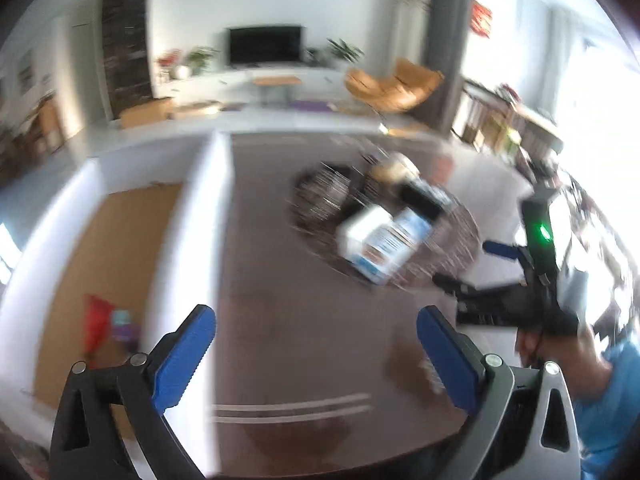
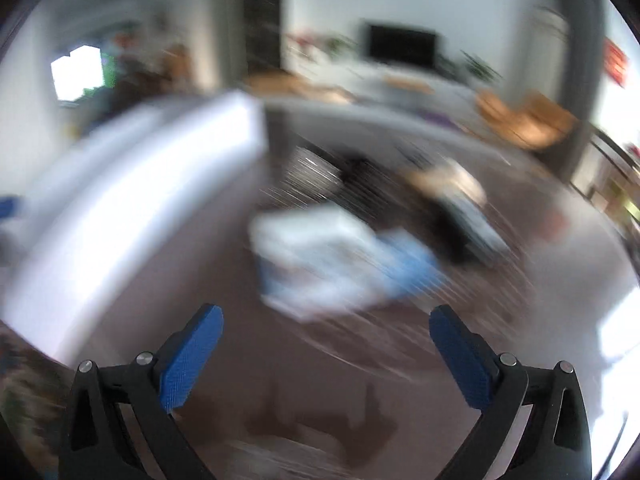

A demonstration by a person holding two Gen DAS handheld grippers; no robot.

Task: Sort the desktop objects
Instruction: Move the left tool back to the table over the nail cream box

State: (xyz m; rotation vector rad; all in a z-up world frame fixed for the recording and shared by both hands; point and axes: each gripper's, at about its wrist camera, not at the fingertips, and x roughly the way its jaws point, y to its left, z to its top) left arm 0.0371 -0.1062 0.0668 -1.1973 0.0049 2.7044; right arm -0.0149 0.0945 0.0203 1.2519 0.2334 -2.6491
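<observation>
Both your grippers are wide apart and hold nothing. Ahead of your left gripper, up and to the right, a white-and-blue box lies on the brown table; your right gripper is nearer

Print on the white and blue box is blurred; nothing can be read.
</observation>
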